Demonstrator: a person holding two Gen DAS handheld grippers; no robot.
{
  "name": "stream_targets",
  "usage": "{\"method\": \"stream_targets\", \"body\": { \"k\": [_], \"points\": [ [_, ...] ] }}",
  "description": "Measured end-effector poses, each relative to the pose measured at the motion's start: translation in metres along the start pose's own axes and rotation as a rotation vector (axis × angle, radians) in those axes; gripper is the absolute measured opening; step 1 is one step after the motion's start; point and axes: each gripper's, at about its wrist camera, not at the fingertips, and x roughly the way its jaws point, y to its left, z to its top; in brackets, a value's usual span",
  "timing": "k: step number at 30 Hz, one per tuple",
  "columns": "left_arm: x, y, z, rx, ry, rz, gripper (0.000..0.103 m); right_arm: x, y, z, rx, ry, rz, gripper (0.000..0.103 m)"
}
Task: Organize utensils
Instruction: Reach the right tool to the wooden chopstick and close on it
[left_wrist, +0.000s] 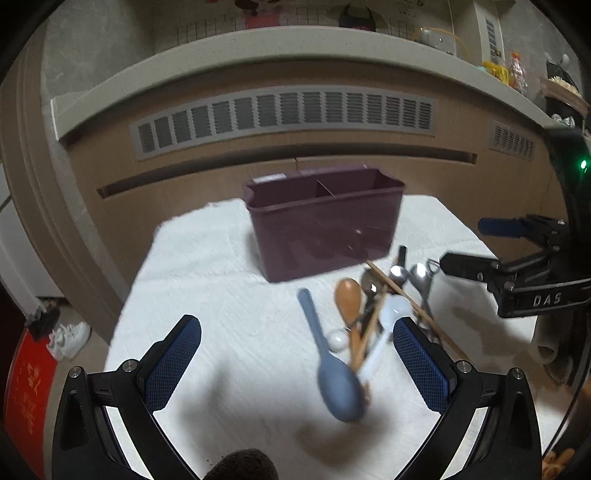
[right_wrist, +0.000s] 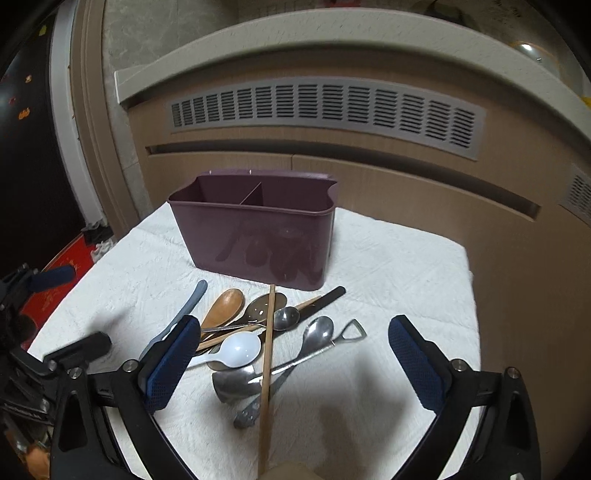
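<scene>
A dark purple two-compartment holder (left_wrist: 325, 225) (right_wrist: 255, 236) stands at the back of a white cloth. In front of it lies a pile of utensils: a blue-grey spoon (left_wrist: 332, 365) (right_wrist: 192, 302), a wooden spoon (left_wrist: 349, 299) (right_wrist: 223, 308), a white spoon (right_wrist: 236, 349), metal spoons (right_wrist: 317, 332) and a long wooden chopstick (right_wrist: 267, 362). My left gripper (left_wrist: 297, 332) is open above the cloth, left of the pile. My right gripper (right_wrist: 291, 332) is open and hovers over the pile; it also shows in the left wrist view (left_wrist: 469, 243).
The white cloth (left_wrist: 221, 288) covers a small table with edges on the left and right. A wooden cabinet with a grey vent (right_wrist: 325, 107) stands close behind the holder. A red box (left_wrist: 26, 398) and white shoes (left_wrist: 68, 339) sit on the floor at left.
</scene>
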Motion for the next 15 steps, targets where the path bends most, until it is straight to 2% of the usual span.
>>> {"method": "stream_targets", "body": {
  "k": [3,5,6,7,12,15],
  "points": [
    [-0.002,0.028,0.006,-0.033,-0.019,0.042,0.103,0.015,0.004,0.004,-0.045,0.030,0.020,0.093],
    [-0.001,0.042,0.005,-0.050,0.005,0.079,0.103,0.027,0.010,0.006,-0.076,0.056,0.040,0.079],
    [0.000,0.047,0.003,-0.056,0.019,0.093,0.103,0.034,0.012,0.008,-0.089,0.074,0.046,0.061],
    [0.001,0.049,0.001,-0.057,0.023,0.101,0.103,0.046,0.016,0.010,-0.106,0.107,0.051,0.048],
    [-0.002,0.044,-0.014,0.031,0.045,0.092,0.103,0.087,0.025,0.013,-0.118,0.203,0.077,0.029],
    [-0.005,0.043,-0.018,0.045,0.029,0.095,0.103,0.101,0.029,0.012,-0.114,0.236,0.084,0.028]
  ]
}}
